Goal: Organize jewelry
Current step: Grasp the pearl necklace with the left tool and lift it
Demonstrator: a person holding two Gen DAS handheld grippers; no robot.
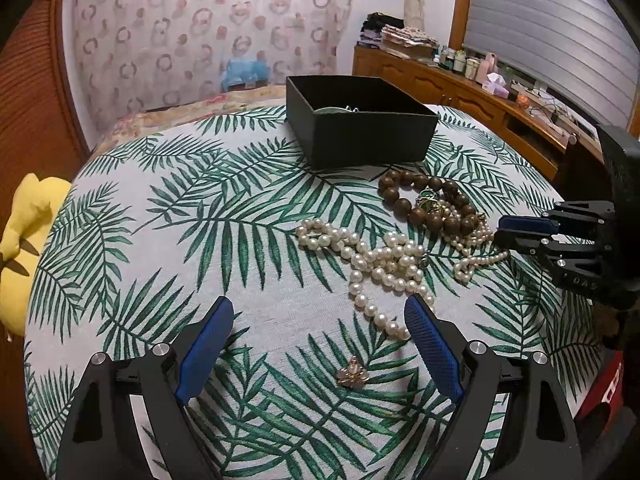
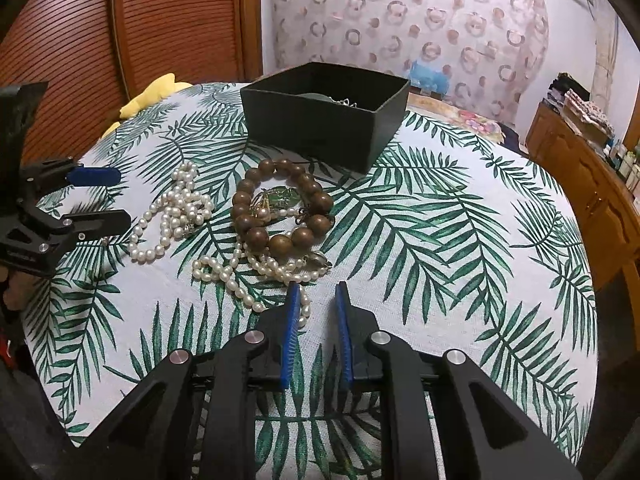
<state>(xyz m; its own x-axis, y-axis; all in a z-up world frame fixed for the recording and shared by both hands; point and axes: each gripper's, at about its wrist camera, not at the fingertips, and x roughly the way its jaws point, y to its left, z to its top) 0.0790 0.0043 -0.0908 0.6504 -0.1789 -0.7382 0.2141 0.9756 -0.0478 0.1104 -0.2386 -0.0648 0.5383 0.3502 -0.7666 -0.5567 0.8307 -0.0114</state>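
A black open box (image 1: 360, 128) (image 2: 320, 120) stands at the table's far side with something silvery inside. In front of it lie a brown wooden bead bracelet (image 1: 428, 200) (image 2: 280, 208), a green pendant (image 2: 284, 197) inside it, and white pearl strands (image 1: 372, 260) (image 2: 176, 212). A small gold bee brooch (image 1: 353, 376) lies between my left gripper's fingers. My left gripper (image 1: 320, 320) (image 2: 108, 196) is wide open and empty. My right gripper (image 2: 318, 292) (image 1: 500, 232) is narrowly open and empty, just short of a pearl strand (image 2: 256, 272).
The round table (image 1: 200, 240) has a palm-leaf cloth. A yellow plush toy (image 1: 24, 240) sits off its left edge. A wooden sideboard (image 1: 500, 96) with bottles and clutter runs along the right wall. A patterned curtain (image 1: 200, 28) hangs behind.
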